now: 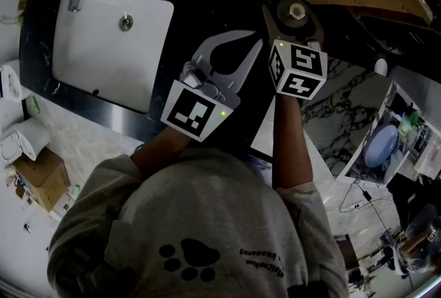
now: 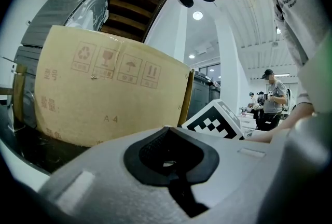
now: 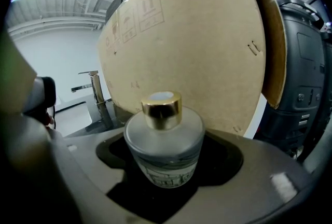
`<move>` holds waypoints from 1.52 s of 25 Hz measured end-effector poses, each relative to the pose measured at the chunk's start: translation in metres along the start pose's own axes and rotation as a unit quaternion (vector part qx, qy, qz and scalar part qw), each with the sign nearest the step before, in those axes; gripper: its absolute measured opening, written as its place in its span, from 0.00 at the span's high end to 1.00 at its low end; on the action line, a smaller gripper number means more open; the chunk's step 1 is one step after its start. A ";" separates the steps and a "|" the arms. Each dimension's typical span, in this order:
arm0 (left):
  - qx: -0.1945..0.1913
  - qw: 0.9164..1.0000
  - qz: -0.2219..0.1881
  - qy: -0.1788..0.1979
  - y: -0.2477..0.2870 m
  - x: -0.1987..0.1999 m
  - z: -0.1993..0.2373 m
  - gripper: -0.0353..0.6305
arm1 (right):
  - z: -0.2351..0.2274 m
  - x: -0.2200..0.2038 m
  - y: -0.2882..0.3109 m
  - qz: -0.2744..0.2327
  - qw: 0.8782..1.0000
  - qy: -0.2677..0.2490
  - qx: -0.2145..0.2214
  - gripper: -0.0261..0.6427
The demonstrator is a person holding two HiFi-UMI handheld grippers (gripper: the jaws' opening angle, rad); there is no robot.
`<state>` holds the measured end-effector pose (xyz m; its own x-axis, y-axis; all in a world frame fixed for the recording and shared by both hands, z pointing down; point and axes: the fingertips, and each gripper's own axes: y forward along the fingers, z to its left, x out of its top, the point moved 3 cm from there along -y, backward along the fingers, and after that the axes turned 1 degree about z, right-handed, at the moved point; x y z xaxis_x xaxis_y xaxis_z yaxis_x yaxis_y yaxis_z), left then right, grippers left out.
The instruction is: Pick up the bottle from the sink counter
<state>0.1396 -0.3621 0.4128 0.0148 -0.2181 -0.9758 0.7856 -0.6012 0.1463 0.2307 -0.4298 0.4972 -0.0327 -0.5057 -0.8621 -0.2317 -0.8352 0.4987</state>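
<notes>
a broad cardboard sheet (image 3: 197, 36) stands upright just beyond both grippers and fills the background of each gripper view. below them runs the dark desk (image 1: 207, 7), with a white sink (image 1: 103, 48) set into it well off to the left of the left gripper, and a faucet (image 3: 96, 93) at the sink's far edge.

the right gripper (image 3: 165, 163) reaches forward over the desk, close to the cardboard. its jaws are drawn in on either side of the bottle (image 3: 162, 135), a squat frosted-glass one with a printed band low on its body and a gold cap (image 3: 162, 109). the bottle stands upright between the jaws, its body filling the opening, and looks firmly held.

the left gripper (image 2: 167, 153) hovers beside and slightly behind the right one. its jaws are together, with only the small loop of the dark pads between them, and it carries nothing.

as for progress, the reach and the grasp look done: the bottle is in the right gripper. whether its base is off the desk cannot be told, since the jaws hide its underside in the right gripper view and the head view looks straight down on the cap. what probably remains is a clean upward lift with the bottle kept upright and clear of the cardboard.
</notes>
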 end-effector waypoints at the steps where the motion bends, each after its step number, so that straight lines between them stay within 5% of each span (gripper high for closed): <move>1: 0.000 1.000 -0.001 0.000 -0.001 0.001 0.000 0.95 | 0.000 0.000 -0.001 -0.001 1.000 0.001 -0.001 0.46; 38: 0.006 0.997 -0.061 0.051 -0.105 0.052 -0.051 0.95 | 0.050 0.032 -0.174 -0.072 0.995 0.005 -0.070 0.46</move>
<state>0.0896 -0.2714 0.3383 -0.0169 -0.0635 -0.9978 0.7778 -0.6279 0.0268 0.2211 -0.2903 0.3783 0.0010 -0.3800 -0.9250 -0.0949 -0.9208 0.3782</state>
